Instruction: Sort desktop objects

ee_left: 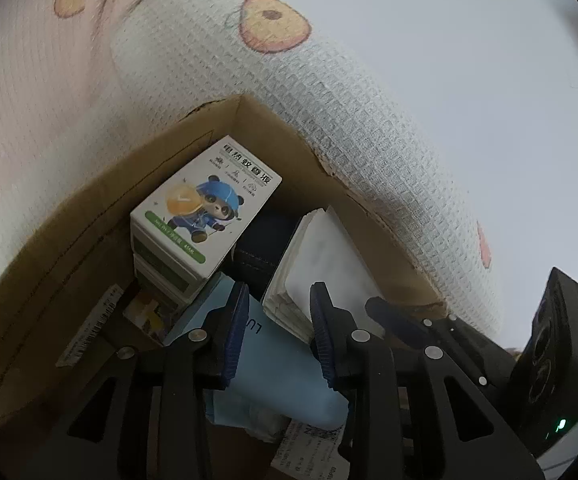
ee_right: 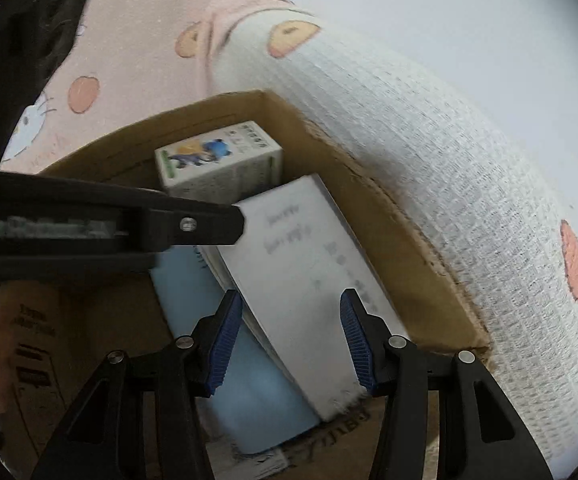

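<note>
1. Cardboard box (ee_left: 69, 240) on the patterned cloth (ee_left: 329, 92) already holds the panda carton (ee_left: 205, 208), blue package (ee_right: 249, 392) and white paper stack (ee_right: 301, 280).
2. Left gripper (ee_left: 279, 336) and right gripper (ee_right: 289, 344) hover over the box with jaws apart, gripping nothing.
3. Sorting looks well advanced; any items left outside the box are not visible.

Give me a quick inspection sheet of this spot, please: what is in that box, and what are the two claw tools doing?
Surface: pink and white cartoon-print cloth under the cardboard box.
Job's things: in the box, panda-print carton, white book, light blue item, dark item.
Clutter: loose printed paper slips on the box floor.
Grippers: left gripper open, empty; right gripper open astride the white book.
Cables: nothing seen.
Surroundings: plain pale wall.
</note>
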